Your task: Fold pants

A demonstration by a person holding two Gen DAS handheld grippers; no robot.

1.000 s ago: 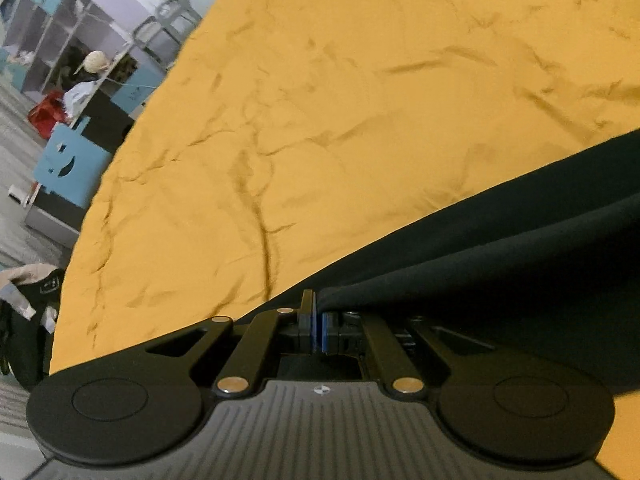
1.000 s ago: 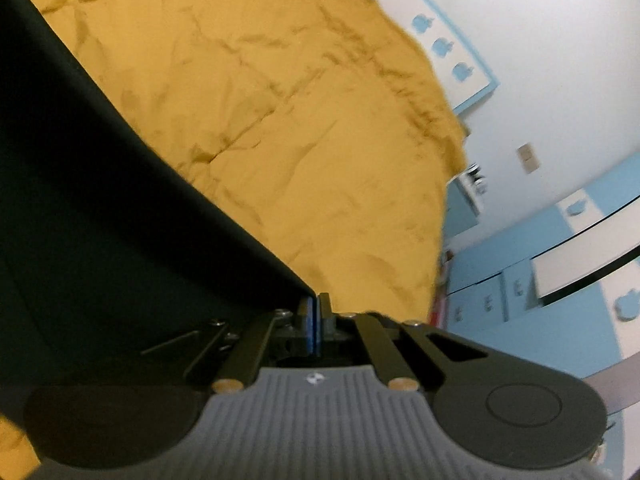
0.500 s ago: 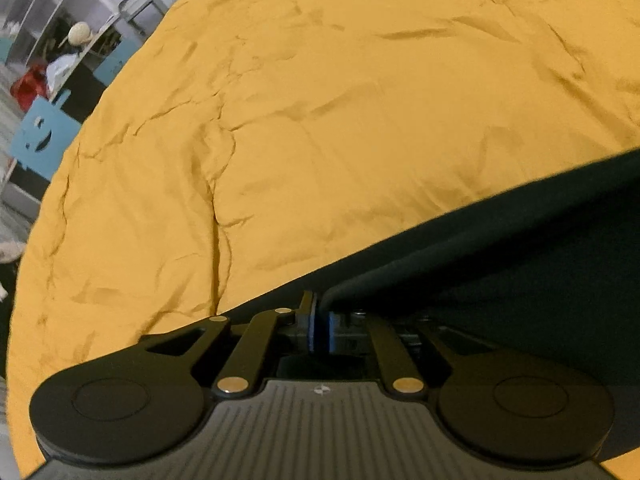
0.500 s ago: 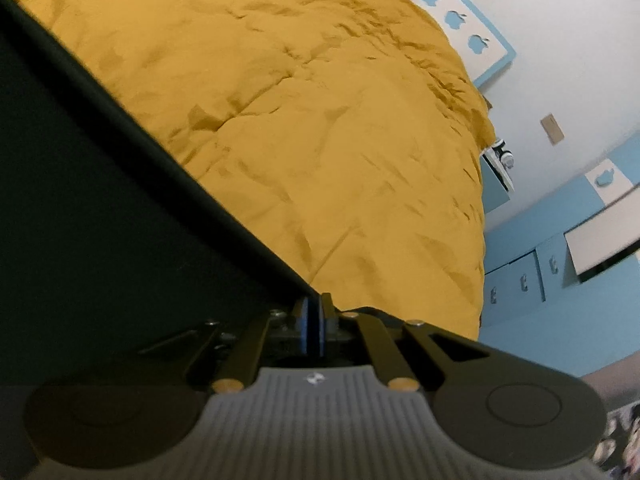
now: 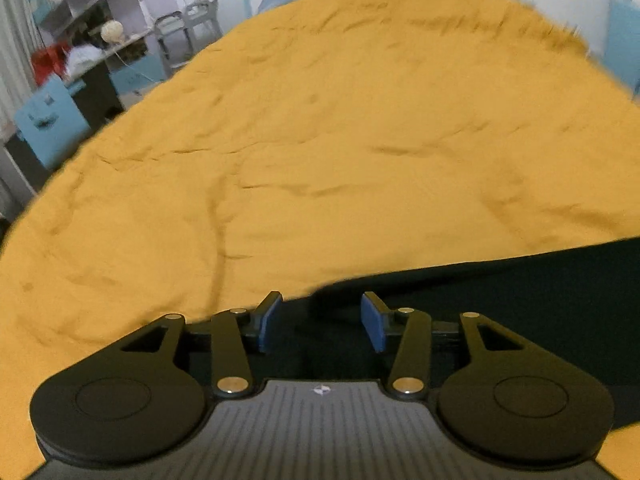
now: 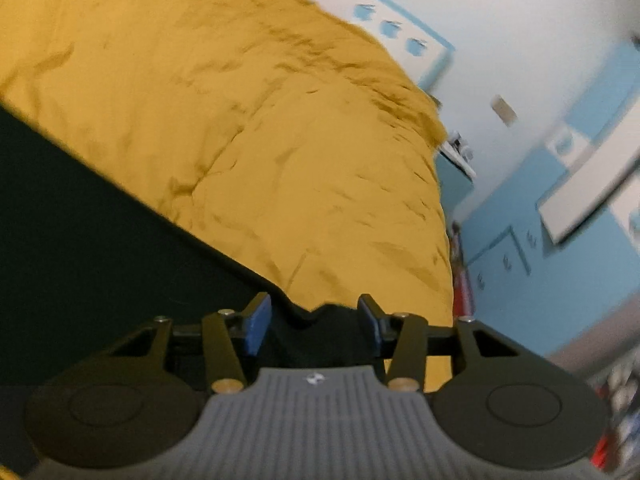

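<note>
Pants: I see the dark fabric pants [image 5: 500, 292] flat on the wrinkled mustard-yellow bedspread [image 5: 320, 140]
Left gripper [image 5: 322, 322]: jaws just opened, pads clear of the cloth between them
Right gripper [image 6: 310, 322]: likewise just opened, gripping nothing

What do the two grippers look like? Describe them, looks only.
The left gripper and right gripper match: a grey ribbed body with a small white emblem, two round black discs at the sides, black link arms with brass-coloured pins, and blue pads on the jaws. No hands or sleeves show.

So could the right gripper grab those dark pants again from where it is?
Probably yes. The right gripper has just opened, its jaws stand apart, and the edge of the dark pants lies between them on the yellow cover, nothing blocking.
</note>
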